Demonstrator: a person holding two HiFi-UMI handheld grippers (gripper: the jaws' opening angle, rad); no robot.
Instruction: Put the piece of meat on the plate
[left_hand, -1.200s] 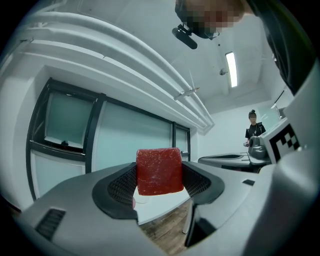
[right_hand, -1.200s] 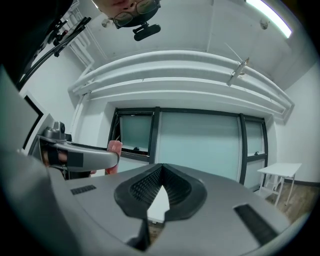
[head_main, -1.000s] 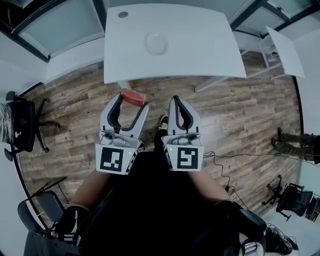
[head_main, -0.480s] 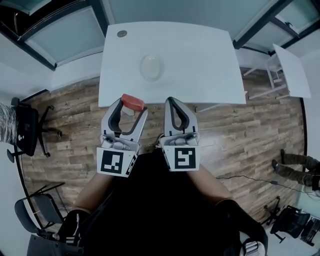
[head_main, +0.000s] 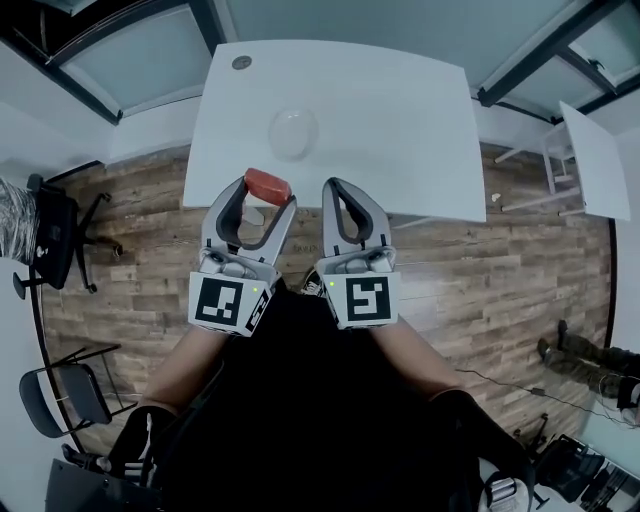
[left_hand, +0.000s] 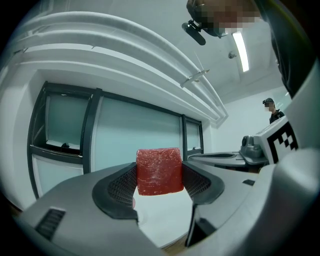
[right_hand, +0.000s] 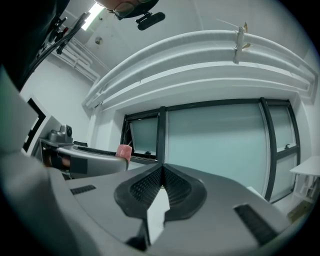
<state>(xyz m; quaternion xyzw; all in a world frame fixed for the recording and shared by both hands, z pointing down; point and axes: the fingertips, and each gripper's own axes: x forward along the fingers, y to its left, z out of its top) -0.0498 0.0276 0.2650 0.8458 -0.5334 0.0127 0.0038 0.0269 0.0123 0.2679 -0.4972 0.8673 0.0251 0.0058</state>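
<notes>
A red block of meat (head_main: 267, 184) is clamped between the tips of my left gripper (head_main: 266, 190), just at the near edge of the white table (head_main: 400, 120). In the left gripper view the meat (left_hand: 159, 171) fills the gap between the two ribbed pads. A pale round plate (head_main: 292, 132) lies on the table a short way beyond the meat. Beside the left one, my right gripper (head_main: 335, 191) is shut with nothing in it; its tips meet in the right gripper view (right_hand: 161, 171), where the meat (right_hand: 123, 151) shows at the left.
A small round grommet (head_main: 240, 62) sits at the table's far left corner. Wooden floor (head_main: 520, 270) runs below the table edge. A dark office chair (head_main: 48, 240) stands at the left, another chair (head_main: 55, 395) at lower left, a second white table (head_main: 600, 160) at the right.
The table and plate have come nearer in the head view. The meat in my left gripper now reaches the table's near edge. Both grippers keep their states.
</notes>
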